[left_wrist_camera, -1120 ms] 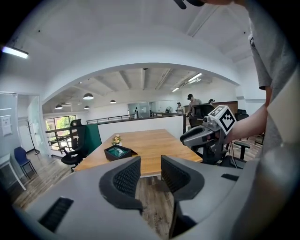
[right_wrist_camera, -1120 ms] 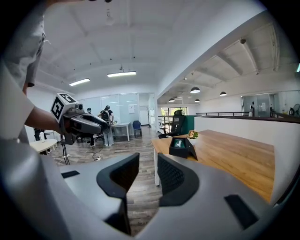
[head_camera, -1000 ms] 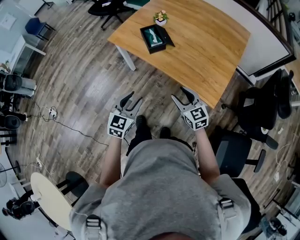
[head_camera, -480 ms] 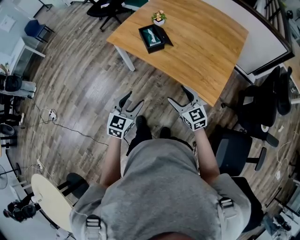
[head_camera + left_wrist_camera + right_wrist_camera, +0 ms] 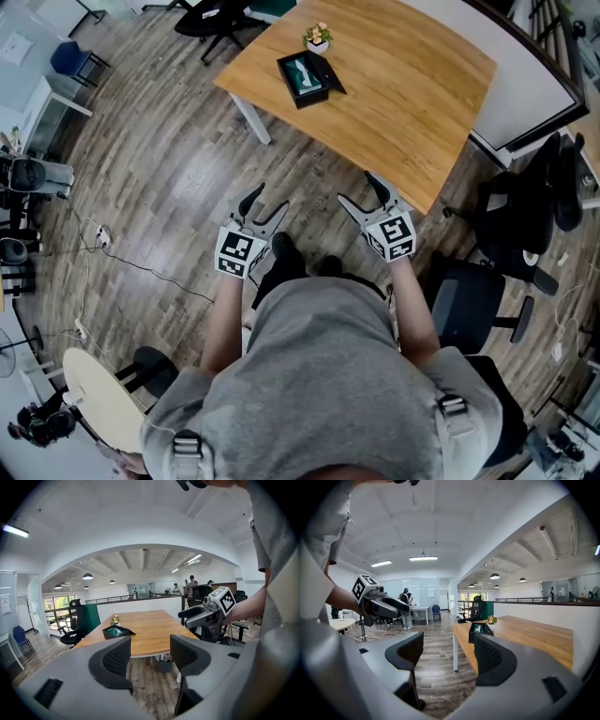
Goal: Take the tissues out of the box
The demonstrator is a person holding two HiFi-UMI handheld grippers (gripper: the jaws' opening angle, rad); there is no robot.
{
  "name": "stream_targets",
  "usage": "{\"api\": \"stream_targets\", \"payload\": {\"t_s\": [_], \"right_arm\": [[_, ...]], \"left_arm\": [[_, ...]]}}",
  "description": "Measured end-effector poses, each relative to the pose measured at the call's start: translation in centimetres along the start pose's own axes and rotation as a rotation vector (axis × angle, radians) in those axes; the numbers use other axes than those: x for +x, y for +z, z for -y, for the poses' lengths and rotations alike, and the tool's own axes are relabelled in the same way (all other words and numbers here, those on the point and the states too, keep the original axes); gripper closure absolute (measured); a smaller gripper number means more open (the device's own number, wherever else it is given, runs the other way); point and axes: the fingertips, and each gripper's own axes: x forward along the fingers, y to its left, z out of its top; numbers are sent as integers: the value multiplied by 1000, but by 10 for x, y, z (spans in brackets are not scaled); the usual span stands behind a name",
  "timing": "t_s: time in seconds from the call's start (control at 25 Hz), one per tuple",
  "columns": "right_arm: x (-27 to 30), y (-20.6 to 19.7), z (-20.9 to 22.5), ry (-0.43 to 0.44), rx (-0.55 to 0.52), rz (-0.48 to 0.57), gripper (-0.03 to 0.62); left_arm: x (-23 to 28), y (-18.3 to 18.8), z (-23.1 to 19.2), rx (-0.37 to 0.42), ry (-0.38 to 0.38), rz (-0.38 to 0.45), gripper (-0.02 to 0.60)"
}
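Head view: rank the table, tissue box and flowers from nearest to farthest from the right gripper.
1. Table: its near edge lies just ahead of the right gripper.
2. Tissue box: on the table's far left part.
3. Flowers: just beyond the box, at the far edge.

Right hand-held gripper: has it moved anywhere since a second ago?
No. The right hand-held gripper stays just off the near corner of the wooden table; its jaws have just been opening, nothing between them.

Head view overhead; 2 others toward table (image 5: 403, 84)
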Motion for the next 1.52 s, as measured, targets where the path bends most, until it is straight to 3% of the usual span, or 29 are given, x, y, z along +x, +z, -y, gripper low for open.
{"api": "stream_targets", "payload": {"t_s": [0.28,0.72,1.52], "right_arm": [[7,1,6,8,9,5,258],[37,1,29,-13,22,-3,266],[164,21,71,-67,17,-69,272]], "left_arm": [[-2,2,-9,5,41,13,307],[22,5,-36,14,21,49,311],[94,12,-171,-14,-51,25,316]]}}
